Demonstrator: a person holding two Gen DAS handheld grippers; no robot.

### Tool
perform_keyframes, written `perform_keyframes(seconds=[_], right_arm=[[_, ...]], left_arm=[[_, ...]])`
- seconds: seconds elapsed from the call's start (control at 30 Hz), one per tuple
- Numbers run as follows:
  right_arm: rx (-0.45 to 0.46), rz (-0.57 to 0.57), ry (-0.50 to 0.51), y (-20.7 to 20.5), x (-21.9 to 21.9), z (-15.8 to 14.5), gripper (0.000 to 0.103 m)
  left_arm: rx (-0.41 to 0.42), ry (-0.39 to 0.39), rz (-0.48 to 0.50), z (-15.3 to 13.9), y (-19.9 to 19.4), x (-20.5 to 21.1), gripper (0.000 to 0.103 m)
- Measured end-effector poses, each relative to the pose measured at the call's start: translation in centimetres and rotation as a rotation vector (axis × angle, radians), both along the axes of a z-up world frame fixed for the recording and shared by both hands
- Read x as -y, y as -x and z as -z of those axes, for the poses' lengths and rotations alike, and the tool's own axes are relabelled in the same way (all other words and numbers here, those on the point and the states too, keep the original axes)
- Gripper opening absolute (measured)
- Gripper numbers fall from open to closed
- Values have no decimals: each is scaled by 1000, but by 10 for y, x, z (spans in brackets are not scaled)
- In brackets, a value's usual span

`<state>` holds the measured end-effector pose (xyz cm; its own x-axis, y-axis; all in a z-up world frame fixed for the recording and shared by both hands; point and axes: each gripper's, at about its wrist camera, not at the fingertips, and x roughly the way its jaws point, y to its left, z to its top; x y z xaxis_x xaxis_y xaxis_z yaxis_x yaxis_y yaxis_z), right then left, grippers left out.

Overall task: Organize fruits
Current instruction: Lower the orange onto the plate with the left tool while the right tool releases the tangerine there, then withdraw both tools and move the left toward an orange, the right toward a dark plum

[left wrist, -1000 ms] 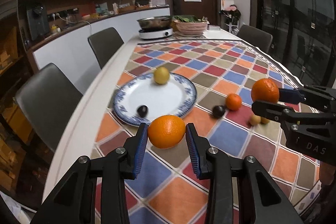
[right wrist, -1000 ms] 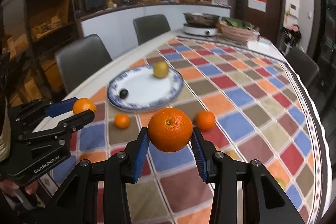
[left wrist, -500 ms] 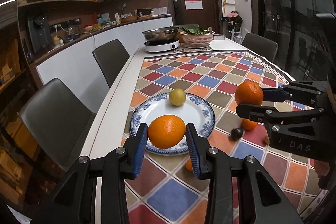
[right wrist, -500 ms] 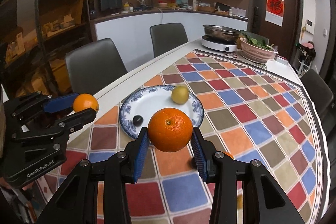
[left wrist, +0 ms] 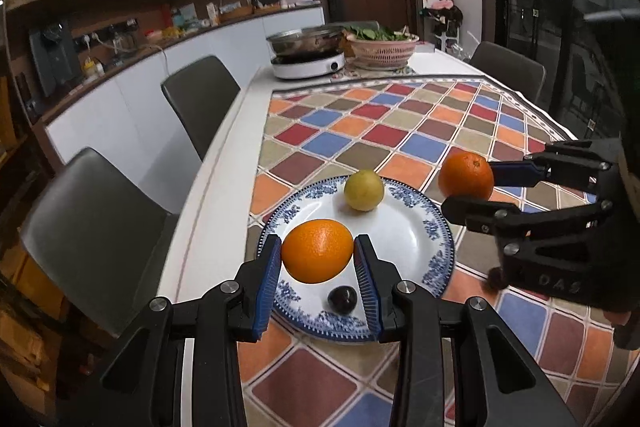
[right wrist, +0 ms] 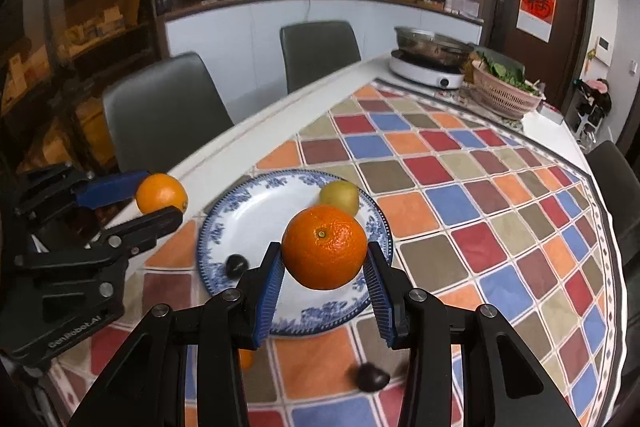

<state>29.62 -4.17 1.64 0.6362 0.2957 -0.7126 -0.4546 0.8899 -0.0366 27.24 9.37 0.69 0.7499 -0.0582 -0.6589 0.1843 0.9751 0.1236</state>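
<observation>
My left gripper [left wrist: 317,259] is shut on an orange [left wrist: 318,251] and holds it above the near left part of the blue-and-white plate [left wrist: 404,239]. My right gripper [right wrist: 324,263] is shut on a second orange [right wrist: 325,253], held above the plate's [right wrist: 256,211] near right part. On the plate lie a yellow-green fruit [left wrist: 364,190] and a small dark fruit [left wrist: 342,299]. The right gripper with its orange [left wrist: 466,178] shows in the left wrist view, the left one with its orange [right wrist: 161,193] in the right wrist view.
A dark fruit [right wrist: 372,377] and part of a small orange [right wrist: 246,359] lie on the checkered tablecloth [right wrist: 460,195] in front of the plate. A cooker with a pan [left wrist: 306,57] and a basket of greens [left wrist: 382,47] stand at the far end. Chairs [left wrist: 96,227] line the left side.
Both grippers have moved forward with their oranges and now hang over the plate; before, they were short of it over the tablecloth.
</observation>
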Motion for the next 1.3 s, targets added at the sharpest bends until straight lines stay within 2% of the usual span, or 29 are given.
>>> perform_keyframes(seconds=[0.43, 0.6, 0.73, 0.83, 0.87, 0.9, 1.0, 1.2, 1.3], right_arm=[[-156, 37, 93, -70, -21, 61, 42], [-214, 62, 72, -84, -19, 76, 42], [-216, 62, 70, -85, -18, 79, 42], [-226, 72, 59, -84, -15, 78, 43], [-226, 78, 50, -83, -13, 76, 49], [-218, 81, 45, -82, -11, 73, 53], [-181, 91, 44, -73, -5, 61, 53], [-104, 91, 15, -43, 11, 31, 54], [-67, 96, 13, -25, 17, 17, 66]], left_arm=[[-213, 37, -57, 64, -82, -17, 37], [-233, 28, -62, 72, -90, -18, 37], [-240, 33, -63, 71, -91, -16, 37], [-224, 29, -74, 65, -85, -16, 50], [-220, 29, -81, 63, -85, -16, 53], [-214, 37, -83, 59, -81, -16, 53], [-204, 28, -114, 45, -69, -15, 55], [-139, 24, -103, 17, -33, -4, 63], [-118, 31, -98, 7, -17, 2, 68]])
